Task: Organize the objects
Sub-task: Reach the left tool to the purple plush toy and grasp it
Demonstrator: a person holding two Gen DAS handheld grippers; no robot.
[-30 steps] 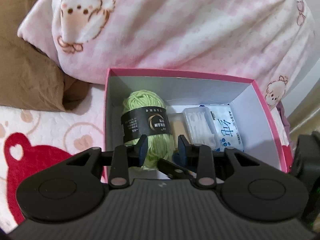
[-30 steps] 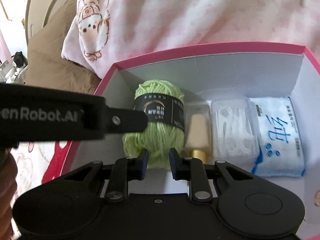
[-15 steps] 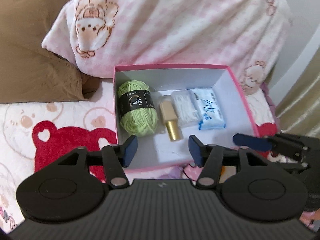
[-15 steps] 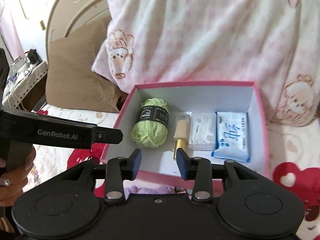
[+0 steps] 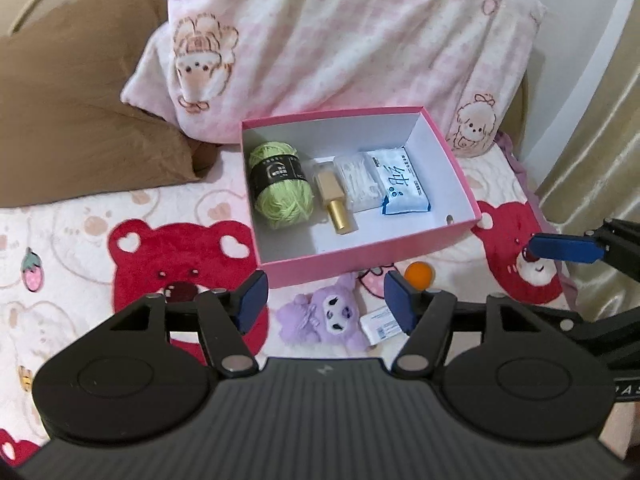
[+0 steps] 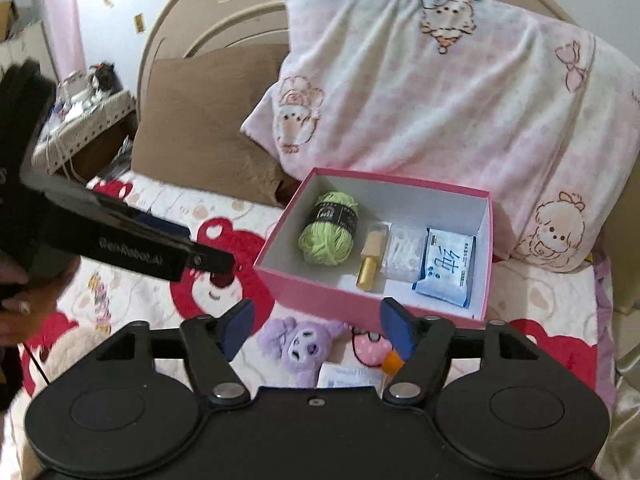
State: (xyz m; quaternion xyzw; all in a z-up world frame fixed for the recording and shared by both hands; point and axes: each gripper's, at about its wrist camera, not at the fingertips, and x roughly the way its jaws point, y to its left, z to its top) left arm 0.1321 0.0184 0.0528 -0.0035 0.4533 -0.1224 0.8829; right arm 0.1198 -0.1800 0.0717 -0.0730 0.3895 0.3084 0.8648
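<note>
left wrist view: the left gripper (image 5: 324, 300) hangs wide open and empty above the bedspread (image 5: 80, 216), its blue pads just in front of the pink box (image 5: 456, 236). the box sits against a pink pillow (image 5: 340, 40) and holds, left to right, green yarn (image 5: 280, 190), a gold bottle (image 5: 336, 208), a clear swab pack (image 5: 356, 180) and a blue tissue pack (image 5: 400, 186), all side by side. a purple plush (image 5: 324, 316), a white card (image 5: 380, 326) and an orange ball (image 5: 418, 274) lie on the spread just before the box. one blue finger of the right gripper shows at the right edge. right wrist view: the right gripper (image 6: 316, 324) is wide open too, holding nothing, over the plush (image 6: 298, 350) and card (image 6: 348, 376), near the box (image 6: 320, 288). the yarn (image 6: 328, 236) lies in the box's left end, the bottle (image 6: 370, 268) beside it. the left gripper's black body reaches in from the left, held in a hand (image 6: 16, 300).
</note>
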